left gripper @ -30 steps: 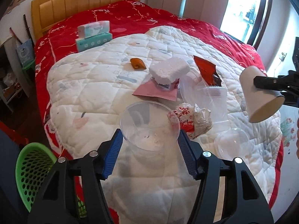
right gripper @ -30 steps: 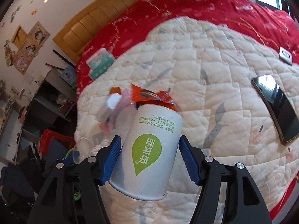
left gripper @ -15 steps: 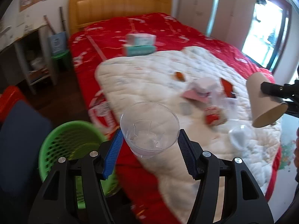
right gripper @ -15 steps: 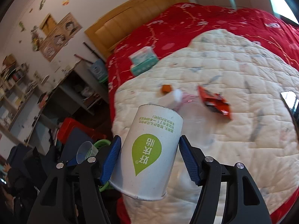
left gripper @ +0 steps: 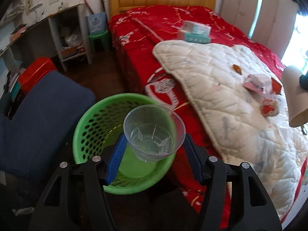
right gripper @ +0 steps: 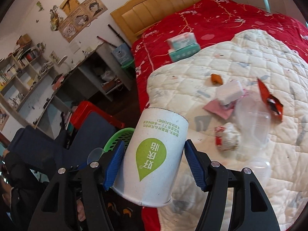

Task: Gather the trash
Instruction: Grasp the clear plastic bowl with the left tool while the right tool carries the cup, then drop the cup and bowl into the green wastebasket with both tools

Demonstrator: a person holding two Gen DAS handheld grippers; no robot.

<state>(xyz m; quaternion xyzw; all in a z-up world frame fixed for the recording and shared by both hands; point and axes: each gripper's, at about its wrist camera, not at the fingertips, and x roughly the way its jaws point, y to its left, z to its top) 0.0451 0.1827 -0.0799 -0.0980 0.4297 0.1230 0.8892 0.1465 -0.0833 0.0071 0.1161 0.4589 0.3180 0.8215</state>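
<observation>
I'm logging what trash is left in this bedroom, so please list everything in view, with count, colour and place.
clear plastic cup: 1, transparent, in left gripper, over the basket
paper cup: 1, white with green logo, in right gripper
basket: 1, green, floor beside bed
tissue boxes: 2, teal-white, stacked on red bedspread
quilt: 1, white, on bed
foam block: 1, white, on pink paper
pink paper: 1, quilt
snack wrapper: 1, orange-red, quilt
crumpled wrapper: 1, red-white, quilt
left gripper: black, blue pads, jaws opening
right gripper: black, blue pads
</observation>
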